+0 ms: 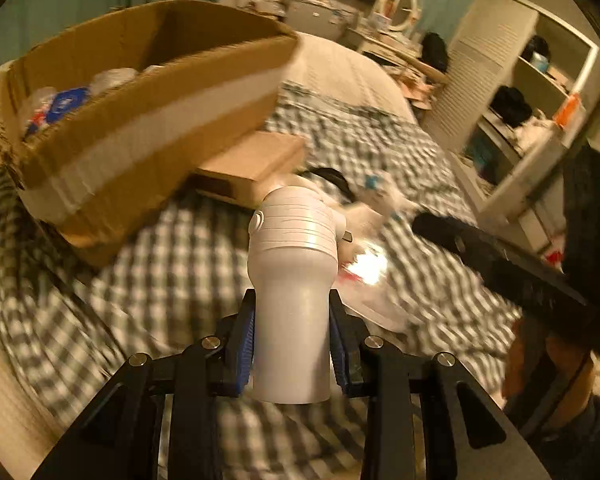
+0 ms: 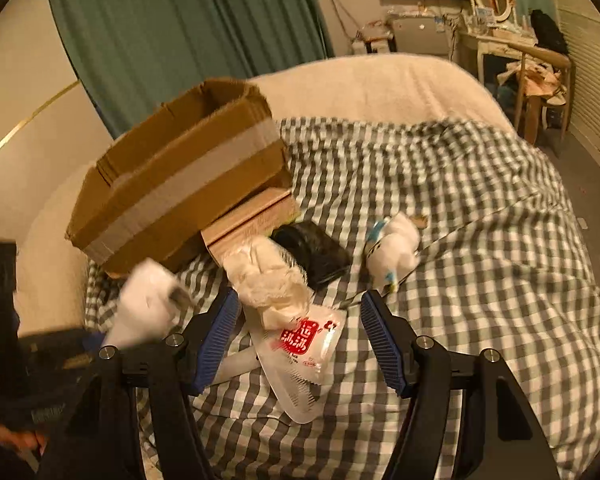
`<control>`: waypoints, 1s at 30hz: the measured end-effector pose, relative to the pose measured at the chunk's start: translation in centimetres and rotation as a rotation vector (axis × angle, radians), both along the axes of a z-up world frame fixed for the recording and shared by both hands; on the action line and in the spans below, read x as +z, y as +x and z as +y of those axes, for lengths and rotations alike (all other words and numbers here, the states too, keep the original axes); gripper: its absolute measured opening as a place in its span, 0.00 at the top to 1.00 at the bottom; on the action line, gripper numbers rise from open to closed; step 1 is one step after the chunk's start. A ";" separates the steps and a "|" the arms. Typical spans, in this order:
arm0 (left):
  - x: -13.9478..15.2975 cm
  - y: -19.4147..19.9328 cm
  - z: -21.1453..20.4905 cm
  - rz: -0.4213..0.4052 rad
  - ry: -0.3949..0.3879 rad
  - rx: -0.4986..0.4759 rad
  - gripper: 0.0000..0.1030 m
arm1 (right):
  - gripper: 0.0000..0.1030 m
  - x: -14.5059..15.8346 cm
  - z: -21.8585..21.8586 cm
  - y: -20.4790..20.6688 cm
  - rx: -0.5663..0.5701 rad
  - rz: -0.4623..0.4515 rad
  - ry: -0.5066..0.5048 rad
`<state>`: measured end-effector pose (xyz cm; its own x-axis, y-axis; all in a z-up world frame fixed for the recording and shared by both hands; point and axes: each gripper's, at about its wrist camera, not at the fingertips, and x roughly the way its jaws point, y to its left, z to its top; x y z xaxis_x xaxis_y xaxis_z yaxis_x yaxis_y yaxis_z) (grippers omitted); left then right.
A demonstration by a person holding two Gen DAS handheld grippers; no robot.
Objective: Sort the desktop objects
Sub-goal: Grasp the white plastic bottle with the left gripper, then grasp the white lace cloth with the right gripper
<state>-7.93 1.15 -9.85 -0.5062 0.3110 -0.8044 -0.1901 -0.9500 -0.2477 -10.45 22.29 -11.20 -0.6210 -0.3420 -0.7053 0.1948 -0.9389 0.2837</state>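
Left gripper [image 1: 292, 344] pinched the white bottle [image 1: 294, 264] lengthwise along its fingers, cardboard box [image 1: 140, 136] up-left and nearer this arm, while right gripper [image 2: 300, 340] hung spread over the plastic packet [image 2: 300, 360].

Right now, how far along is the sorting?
Partly done. The box already holds a few items, blue and clear ones showing over its rim. In hand: the left gripper is shut on a white bottle. The right gripper is open, hovering over a red-label packet. Left on the bed: that packet, crumpled tissue, a black pouch and a white toy.
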 end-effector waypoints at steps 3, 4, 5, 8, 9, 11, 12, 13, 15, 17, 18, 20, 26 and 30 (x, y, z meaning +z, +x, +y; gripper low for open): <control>-1.0 -1.1 -1.1 -0.042 0.007 0.060 0.69 | 0.38 -0.8 -0.8 -0.8 0.017 -0.019 0.001; -1.1 -1.2 -1.3 -0.051 0.013 0.071 0.69 | 0.38 -0.9 -1.2 -1.1 0.022 -0.019 0.004; -1.2 -1.3 -1.5 -0.058 0.013 0.086 0.69 | 0.38 -1.0 -1.7 -1.6 0.036 -0.017 0.004; -1.2 -1.4 -1.7 -0.037 -0.018 0.119 0.69 | 0.38 -1.9 -3.2 -2.8 0.077 -0.024 -0.013; -1.2 -1.4 -1.5 -0.032 -0.026 0.123 0.69 | 0.38 -2.4 -3.7 -3.2 0.089 -0.033 -0.017; -1.3 -1.5 -1.7 -0.032 -0.027 0.130 0.69 | 0.38 -3.3 -4.6 -3.8 0.100 -0.056 -0.004; -1.5 -1.6 -1.6 -0.036 -0.026 0.133 0.69 | 0.38 -3.9 -5.1 -4.0 0.106 -0.077 0.022; -1.7 -1.7 -1.5 -0.039 -0.027 0.133 0.69 | 0.41 -4.1 -5.3 -4.0 0.111 -0.081 0.040; -2.1 -1.8 -1.7 -0.042 -0.034 0.134 0.69 | 0.59 -4.3 -5.5 -3.7 0.112 -0.067 0.092; -2.2 -1.8 -1.6 -0.038 -0.041 0.136 0.69 | 0.65 -4.0 -5.3 -3.6 0.096 -0.054 0.116; -2.1 -1.8 -1.6 -0.026 -0.041 0.139 0.69 | 0.68 -3.7 -5.1 -3.6 0.095 -0.047 0.102; -1.6 -1.6 -1.8 0.007 -0.034 0.147 0.69 | 0.75 -3.3 -4.7 -3.6 0.083 -0.042 0.090; -0.4 -1.1 -1.1 0.094 -0.054 0.121 0.69 | 0.85 -1.0 -3.7 -2.6 0.034 0.047 0.070; -0.3 -1.0 -1.1 0.109 -0.053 0.123 0.69 | 0.87 1.3 -2.4 -1.2 -0.022 0.134 0.032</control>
<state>-8.96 0.07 -10.10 -0.6226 0.2002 -0.7565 -0.0947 -0.9789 -0.1811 -11.68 19.88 -9.94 -0.7177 -0.3058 -0.6257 0.2078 -0.9515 0.2266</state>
